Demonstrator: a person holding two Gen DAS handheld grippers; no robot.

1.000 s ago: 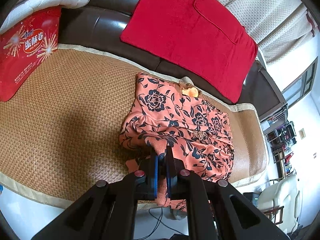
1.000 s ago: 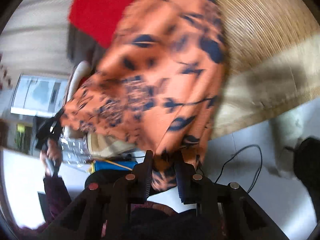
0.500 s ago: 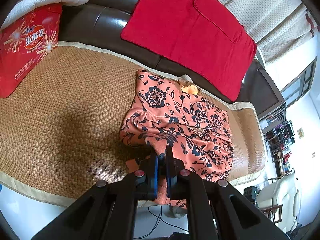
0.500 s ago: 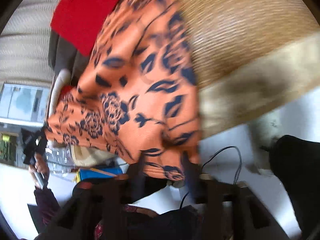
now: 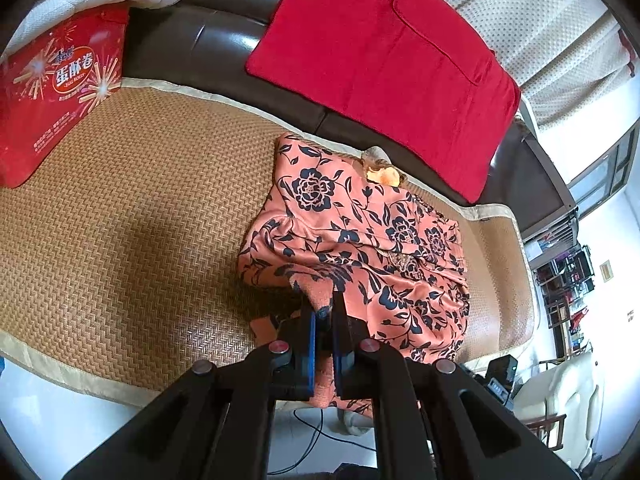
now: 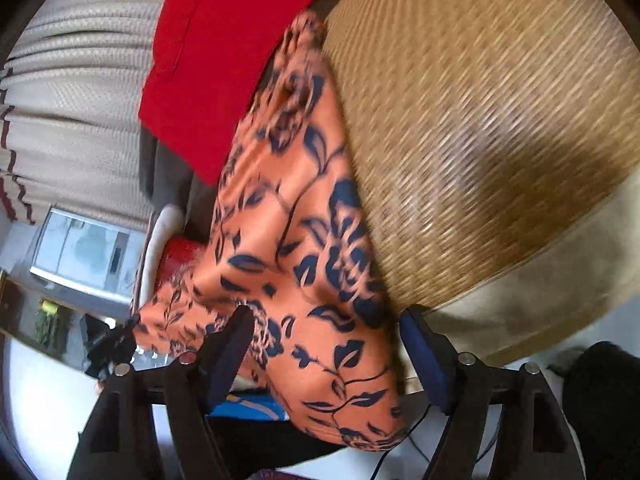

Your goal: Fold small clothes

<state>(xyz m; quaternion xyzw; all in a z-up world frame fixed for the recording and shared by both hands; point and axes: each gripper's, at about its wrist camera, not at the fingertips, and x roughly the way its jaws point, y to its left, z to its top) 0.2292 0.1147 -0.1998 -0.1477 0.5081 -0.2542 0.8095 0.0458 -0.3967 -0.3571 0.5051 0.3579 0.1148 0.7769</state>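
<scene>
we have the orange floral garment (image 5: 360, 248) lying on the woven mat (image 5: 132, 208) that covers the dark sofa, toward the mat's front edge, with its lower part spilling over that edge toward the floor. it already looks doubled over on itself: a rounded fold runs along its left side in the left wrist view, and an upper layer sits on a lower one. so we judge at least one fold is made, but the result is loose and lumpy, not a neat flat packet.

our left gripper (image 5: 325, 320) is clenched on a bunched bit of the garment's near edge, the cloth pinched between its blue pads. our right gripper (image 6: 326, 354) has its jaws wide apart; the cloth hangs between them in the right wrist view, but neither pad presses on it, so we hold nothing on that side. that view is blurred, so finer detail is hard to read.

what is left, as we judge it: bring the overhanging part up onto the mat, fold it in once more, and smooth the wrinkles across the top. the red cushion (image 5: 384, 64) on the sofa back and the red tin (image 5: 52, 92) at the mat's far left lie well apart from the garment and play no part.
</scene>
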